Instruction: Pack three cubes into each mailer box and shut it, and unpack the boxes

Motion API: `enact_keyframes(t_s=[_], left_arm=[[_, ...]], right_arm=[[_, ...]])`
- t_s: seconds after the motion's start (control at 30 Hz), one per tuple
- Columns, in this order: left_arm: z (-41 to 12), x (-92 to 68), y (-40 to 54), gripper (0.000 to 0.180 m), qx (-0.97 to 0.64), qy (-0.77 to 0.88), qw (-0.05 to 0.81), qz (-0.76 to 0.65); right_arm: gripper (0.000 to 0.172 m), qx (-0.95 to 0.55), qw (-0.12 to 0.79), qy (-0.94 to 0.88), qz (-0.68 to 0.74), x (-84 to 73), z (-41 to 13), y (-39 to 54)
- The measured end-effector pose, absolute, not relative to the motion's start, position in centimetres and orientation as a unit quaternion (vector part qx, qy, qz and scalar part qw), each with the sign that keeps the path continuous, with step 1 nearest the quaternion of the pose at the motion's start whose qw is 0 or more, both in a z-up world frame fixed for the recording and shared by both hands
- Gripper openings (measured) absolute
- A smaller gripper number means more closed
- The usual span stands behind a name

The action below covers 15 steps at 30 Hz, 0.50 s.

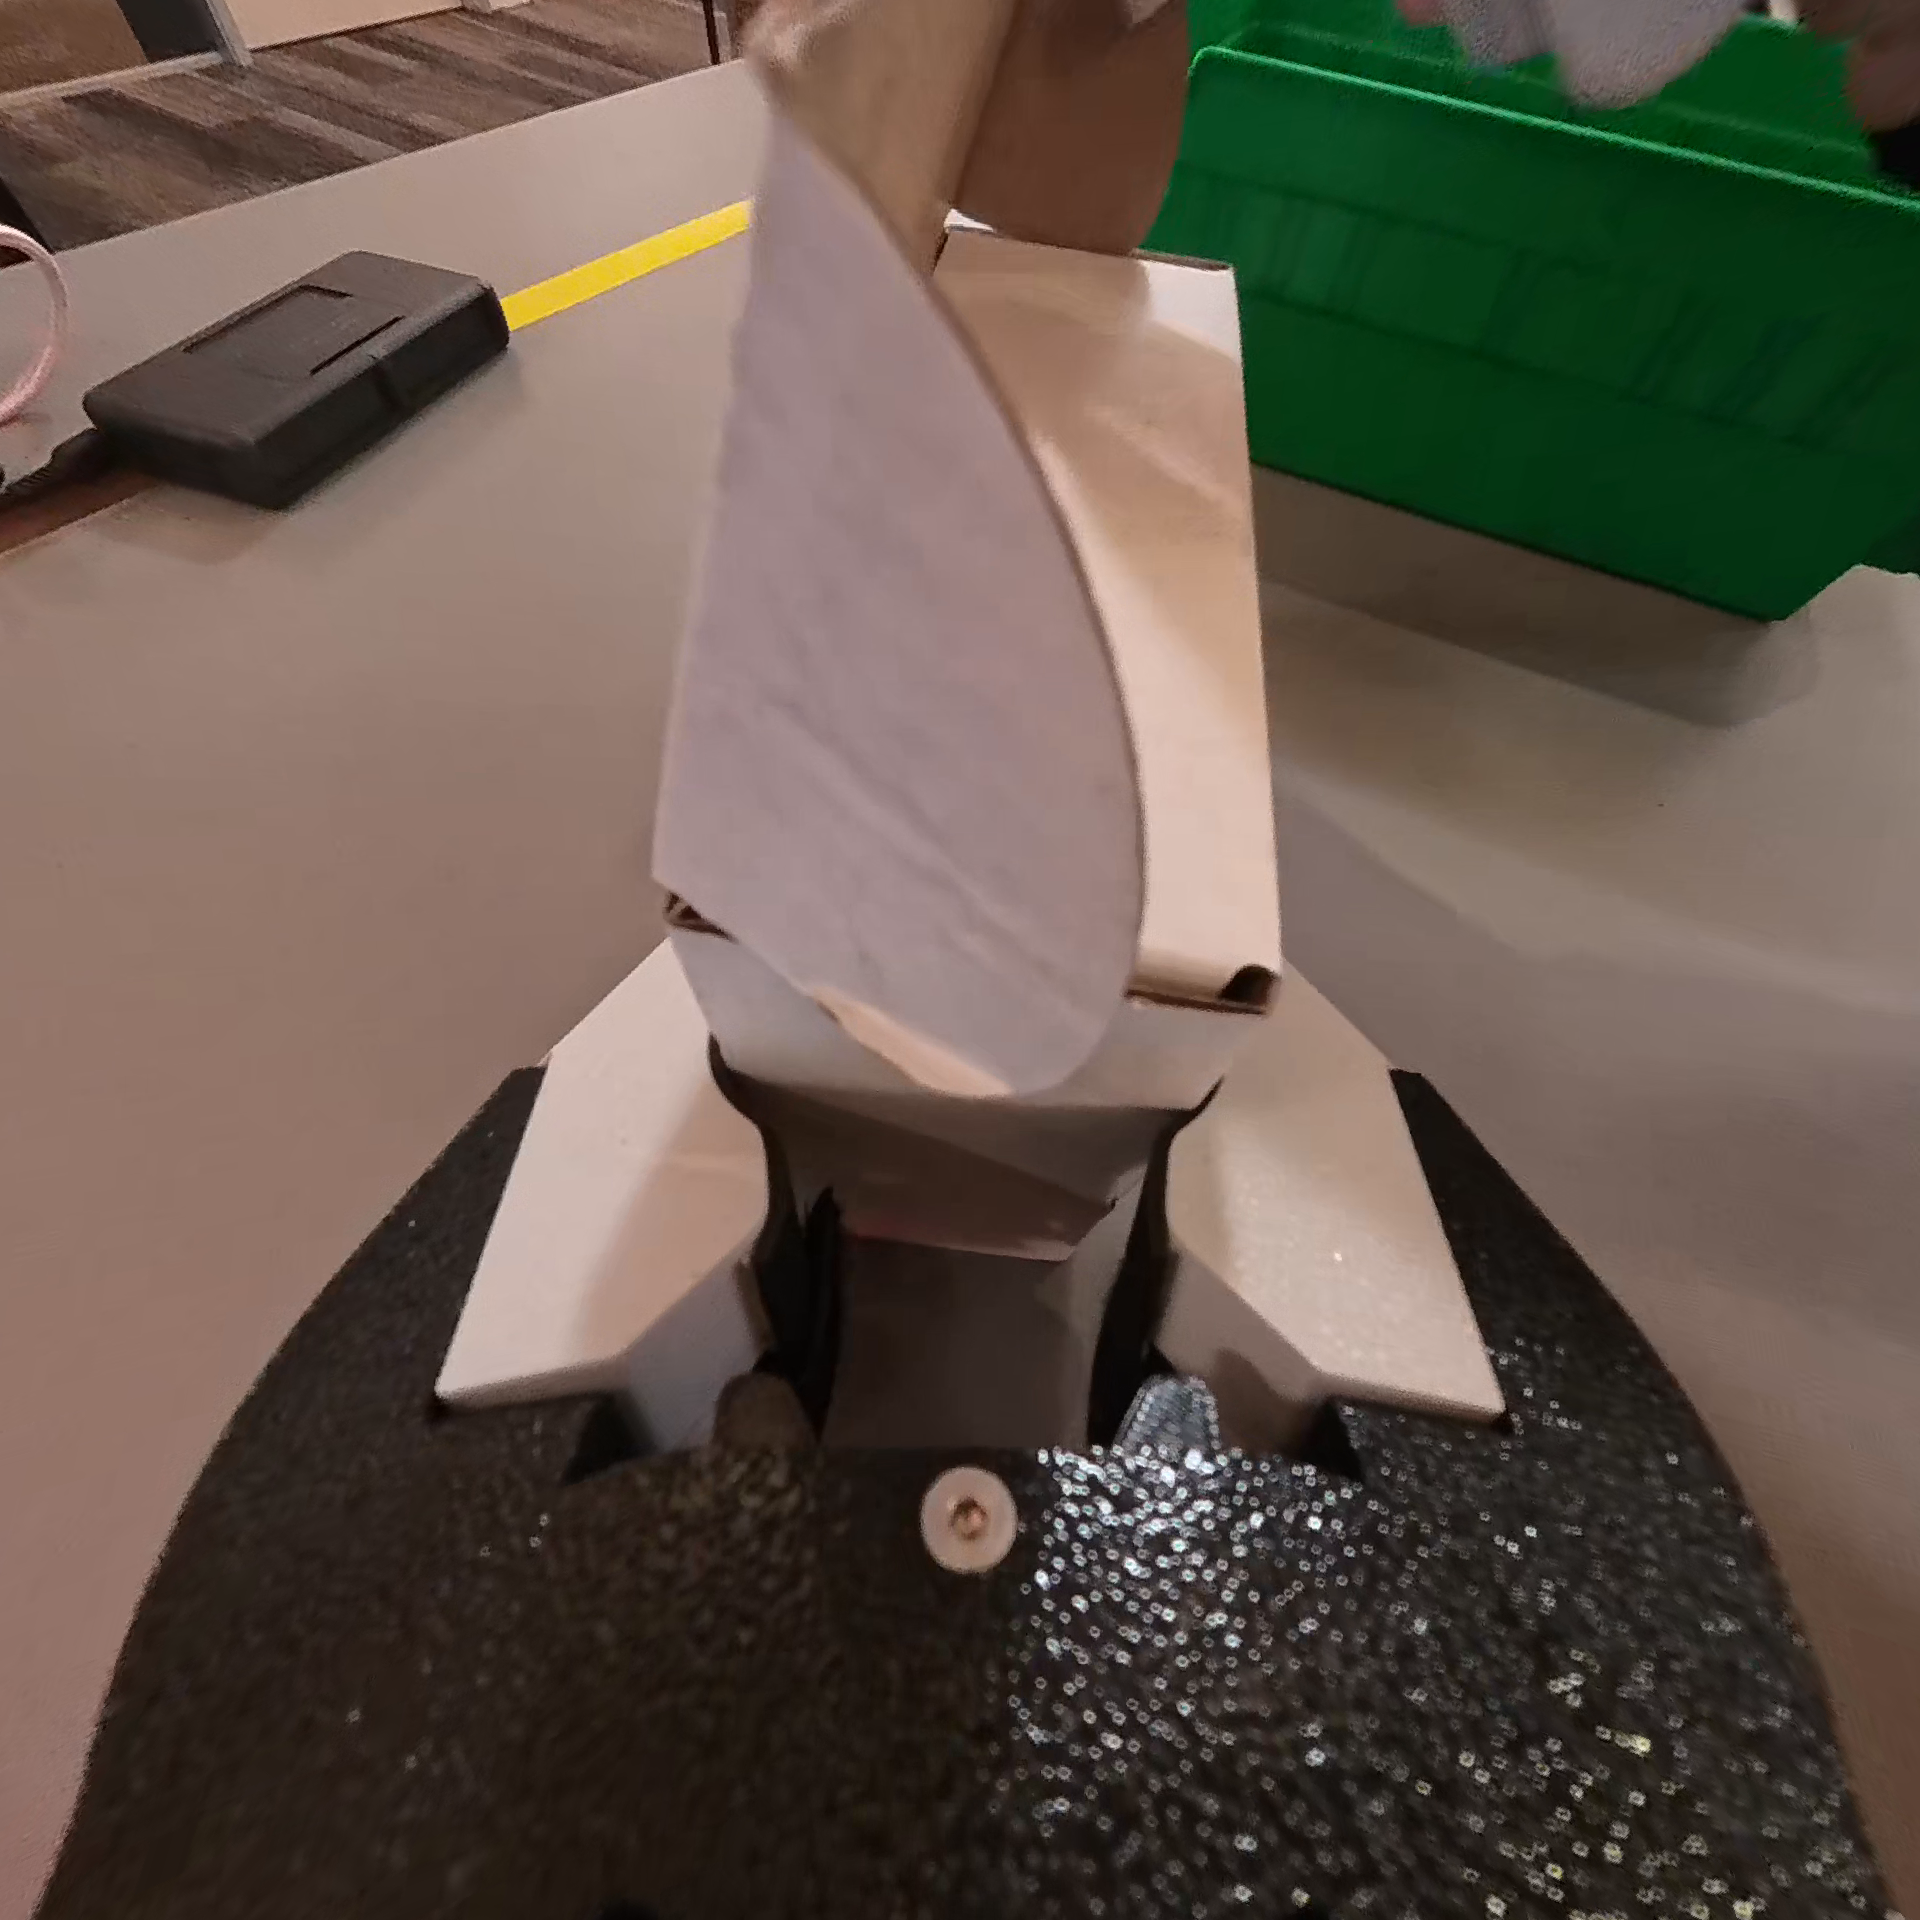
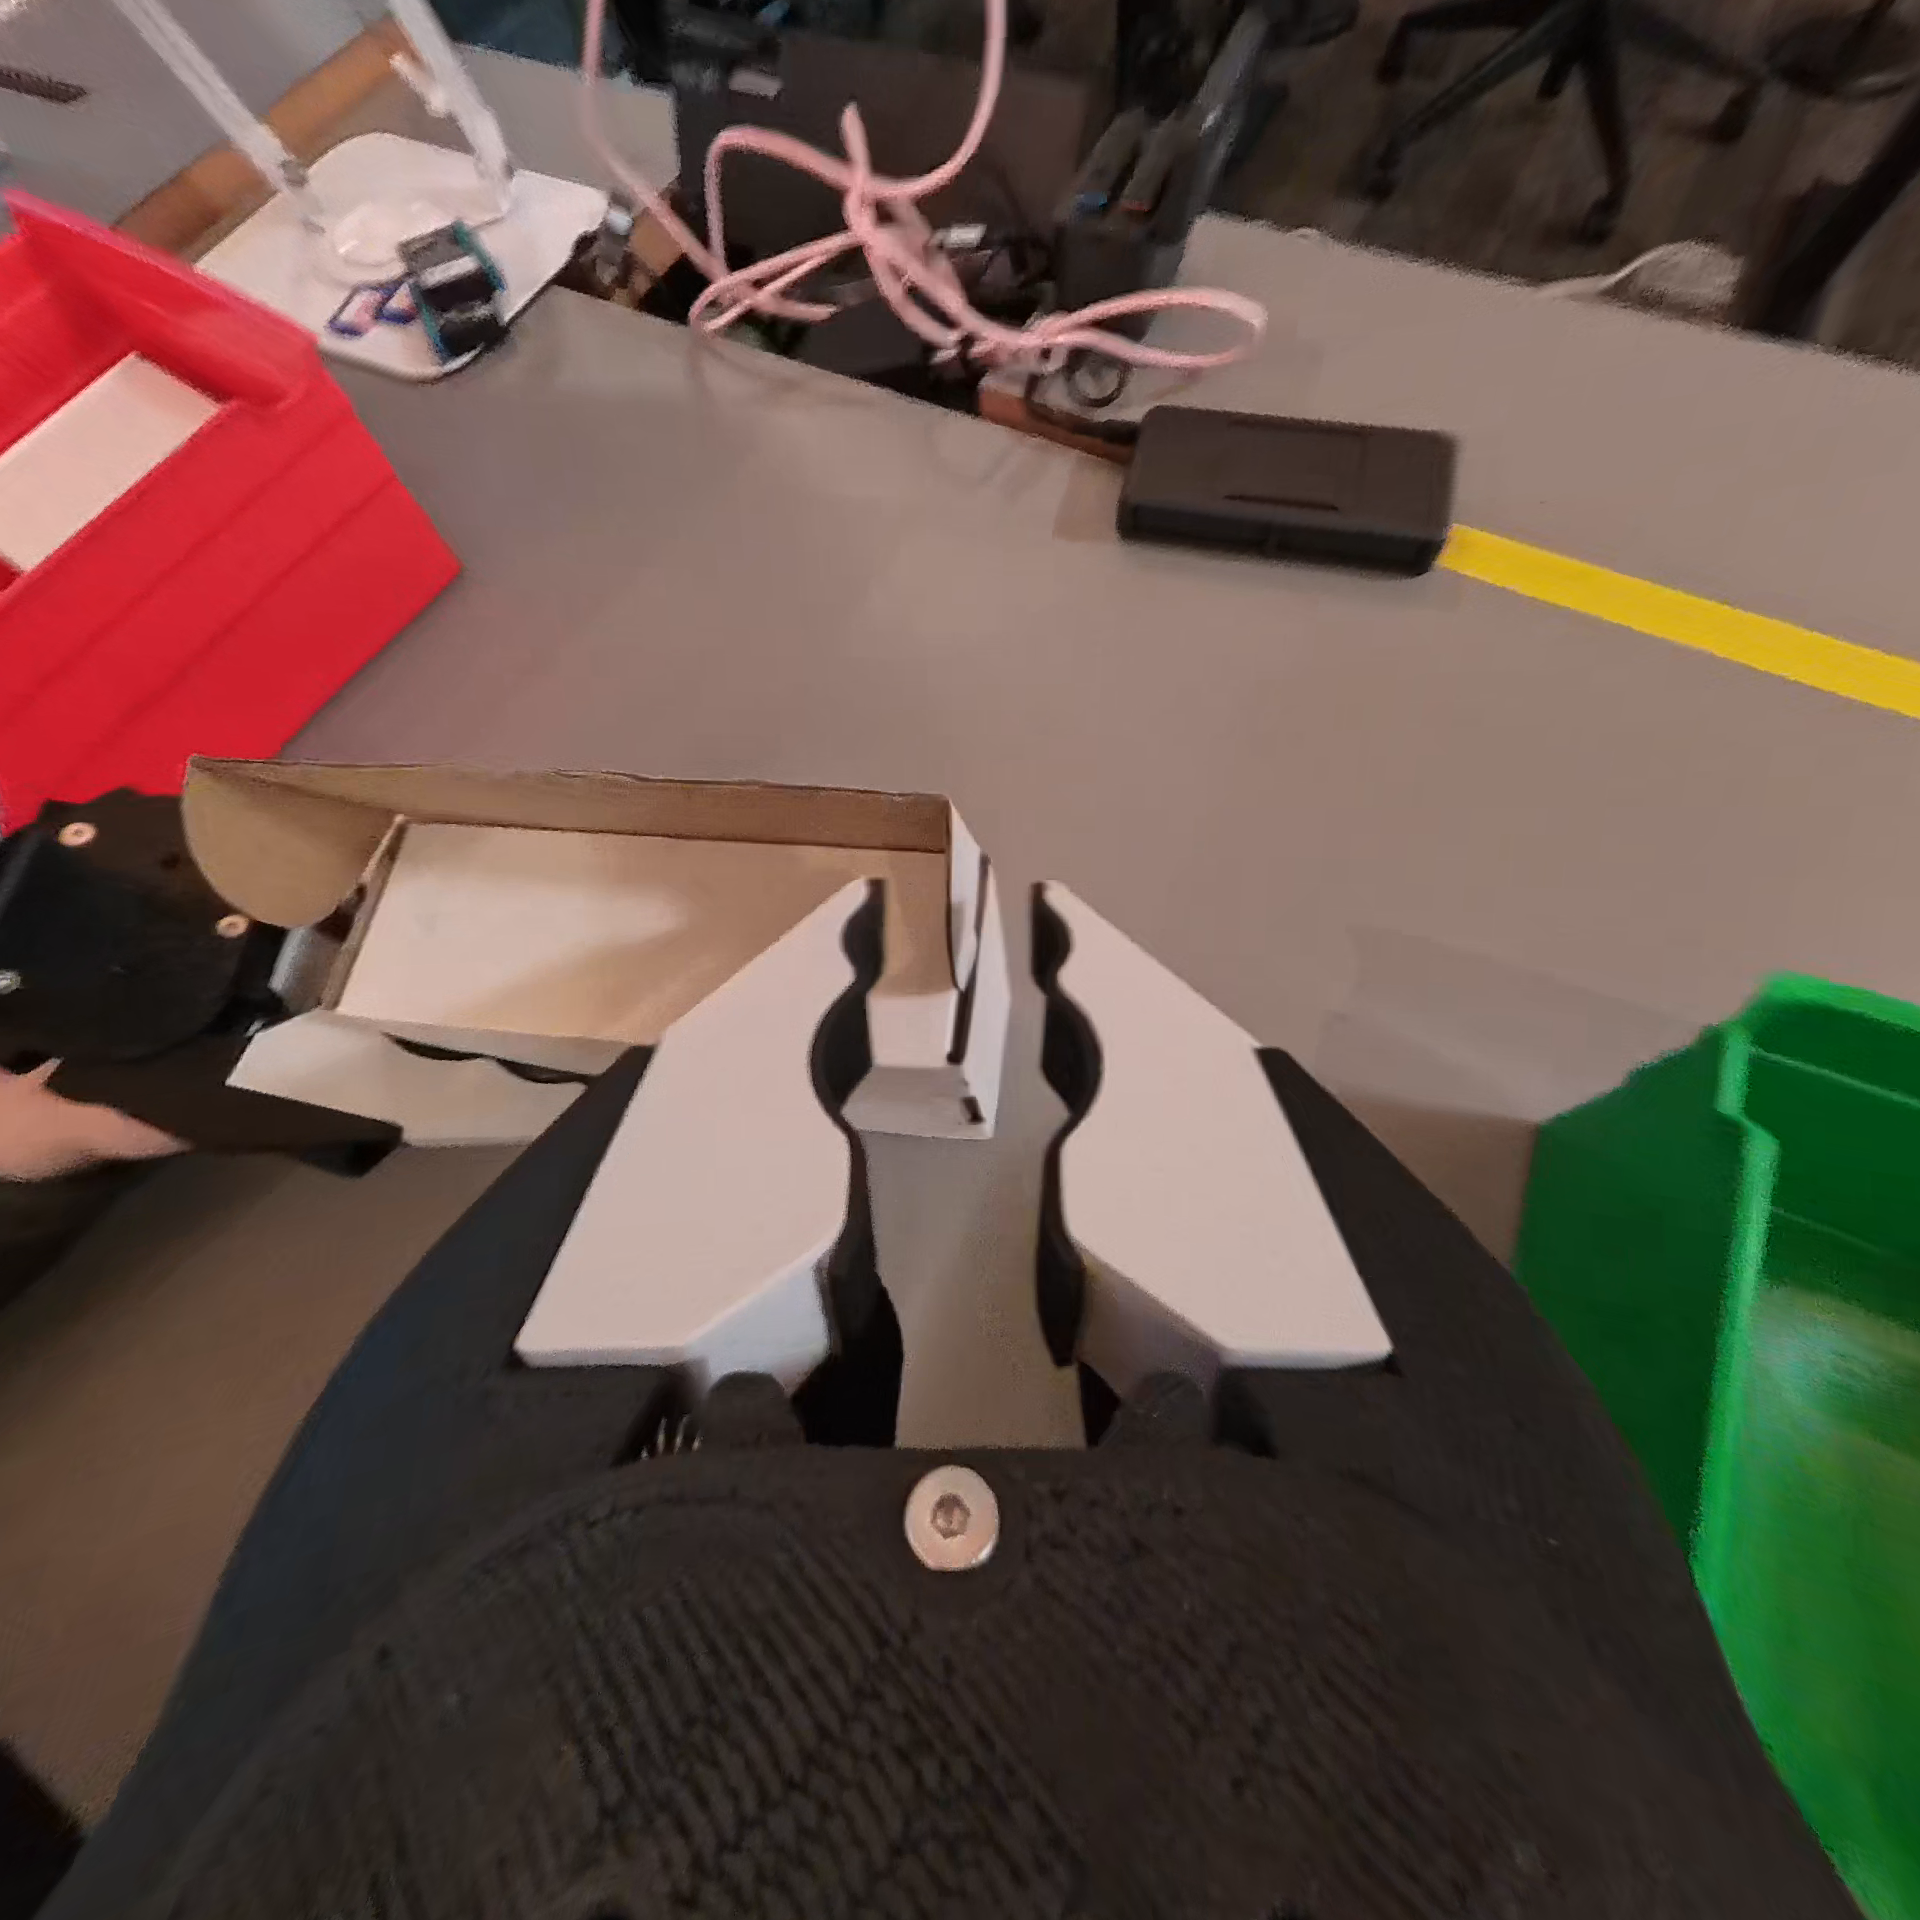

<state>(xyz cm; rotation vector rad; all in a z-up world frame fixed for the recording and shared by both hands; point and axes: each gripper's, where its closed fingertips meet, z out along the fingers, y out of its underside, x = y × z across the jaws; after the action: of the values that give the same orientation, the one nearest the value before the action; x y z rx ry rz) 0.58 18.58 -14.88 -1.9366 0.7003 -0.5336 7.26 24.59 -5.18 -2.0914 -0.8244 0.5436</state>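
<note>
A white mailer box [image 2: 540, 935] lies open on the grey table [image 2: 1143, 748], and the part of its pale inside that shows is empty. Its lid [image 2: 582, 805] stands up along the far side. My left gripper [image 1: 966, 1039] is shut on the box's near end; the lid's rounded white side flap [image 1: 904, 727] hangs just in front of its fingers. The left gripper also shows in the right wrist view [image 2: 125, 977], at the box's left end. My right gripper [image 2: 956, 894] is open and straddles the box's right end wall [image 2: 987, 997], with a gap at the right pad.
A red bin [image 2: 260, 540] holding a white box [image 2: 94, 457] stands at the left. A green bin [image 2: 1766, 1299] is at the right, also seen in the left wrist view [image 1: 1558, 312]. A black device [image 2: 1288, 488], yellow tape [image 2: 1662, 623] and pink cables [image 2: 935, 260] lie beyond. The left gripper's tips are roughly 15 cm from the right gripper's.
</note>
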Motion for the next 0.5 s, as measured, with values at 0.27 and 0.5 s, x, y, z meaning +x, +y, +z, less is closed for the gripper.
enact_keyframes(t_s=[0.27,0.5], left_arm=[[-14.8,0.6,18.7,0.075,-0.796,0.28,0.491,-0.215],[-14.8,0.5,18.6,0.075,-0.797,0.278,0.493,-0.213]], right_arm=[[0.04,-0.708,0.47,-0.414,0.327,-2.1,-3.7,13.8],[0.015,-0.71,0.471,-0.426,0.302,-6.0,-5.4,14.9]])
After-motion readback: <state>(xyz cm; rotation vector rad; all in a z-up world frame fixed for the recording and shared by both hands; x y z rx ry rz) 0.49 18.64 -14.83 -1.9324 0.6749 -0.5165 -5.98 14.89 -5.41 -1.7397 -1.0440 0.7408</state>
